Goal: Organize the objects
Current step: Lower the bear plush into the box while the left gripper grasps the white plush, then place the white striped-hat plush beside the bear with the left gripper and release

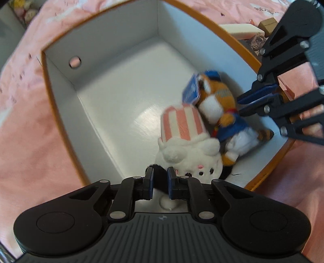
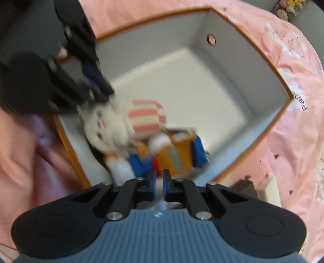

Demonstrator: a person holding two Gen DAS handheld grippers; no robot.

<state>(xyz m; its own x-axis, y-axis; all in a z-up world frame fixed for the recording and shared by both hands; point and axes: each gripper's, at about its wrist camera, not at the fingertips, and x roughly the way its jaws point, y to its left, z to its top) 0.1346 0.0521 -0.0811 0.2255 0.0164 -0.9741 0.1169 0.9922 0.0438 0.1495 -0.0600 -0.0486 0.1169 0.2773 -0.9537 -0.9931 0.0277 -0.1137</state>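
Left wrist view: your left tongs point(image 1: 160, 178) pinch the white plush's point(image 1: 188, 155) dark part at the box's point(image 1: 60, 125) near edge; your right tongs point(image 1: 241, 105), pressed together, touch the orange plush point(image 1: 218, 101) just right.

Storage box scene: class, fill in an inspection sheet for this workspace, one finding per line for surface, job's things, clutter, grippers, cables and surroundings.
Surface: pink bedsheet, printed and wrinkled.
Job's things: open orange box with white inside, a round hole in one wall; white plush with striped hat and orange plush in blue clothes lie touching at one end of the floor.
Clutter: cream block and small cardboard box outside the box.
Grippers: left hand-held gripper shut on a dark part beside the white plush; right hand-held gripper shut, whether on anything unclear.
Cables: nothing seen.
Surroundings: small toys beyond the sheet's edge, blurred.
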